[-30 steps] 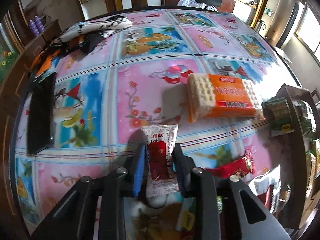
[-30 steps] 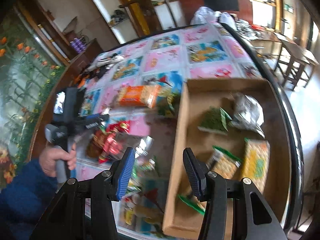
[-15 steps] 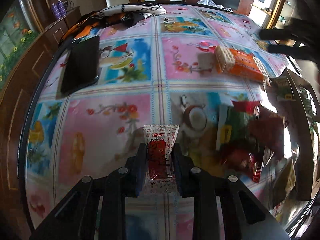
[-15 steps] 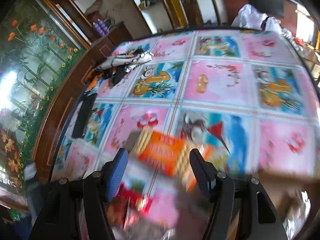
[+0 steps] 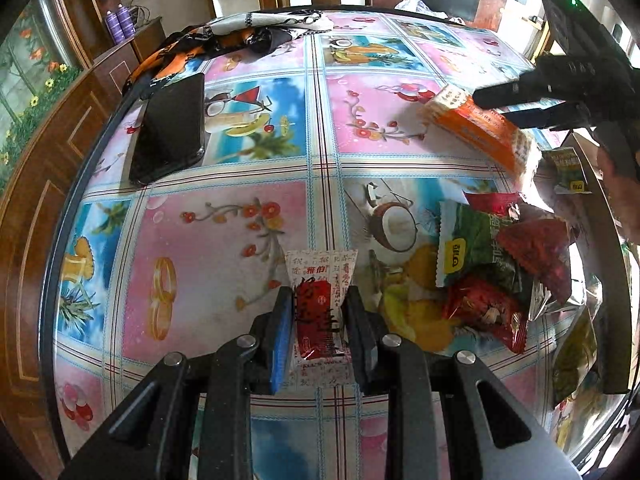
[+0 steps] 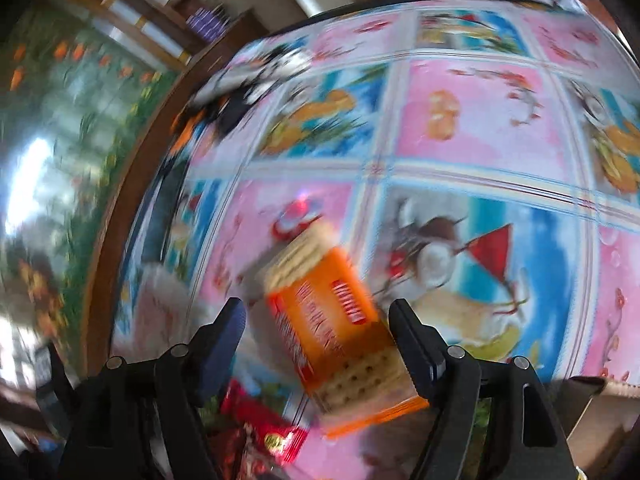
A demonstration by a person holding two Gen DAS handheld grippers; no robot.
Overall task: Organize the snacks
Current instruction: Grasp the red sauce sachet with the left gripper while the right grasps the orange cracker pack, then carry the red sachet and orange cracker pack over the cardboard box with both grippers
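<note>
While the right wrist view is blurred, the left wrist view is sharp and shows the left hand-held gripper [image 5: 318, 322] clamped on a small white and red sachet [image 5: 320, 304], long axis pointing away from the camera, above the bench [image 5: 208, 240]. The right hand-held gripper [image 6: 316, 340] has its jaws apart on both sides of the orange cracker pack [image 6: 334, 328], which lies tilted on the bench, one end toward the camera. A pile of snack bags [image 5: 504, 264] lies to the right.

The right gripper [image 6: 316, 338] stands spread around the orange cracker pack [image 6: 332, 324] on the tablecloth [image 6: 480, 120].
</note>
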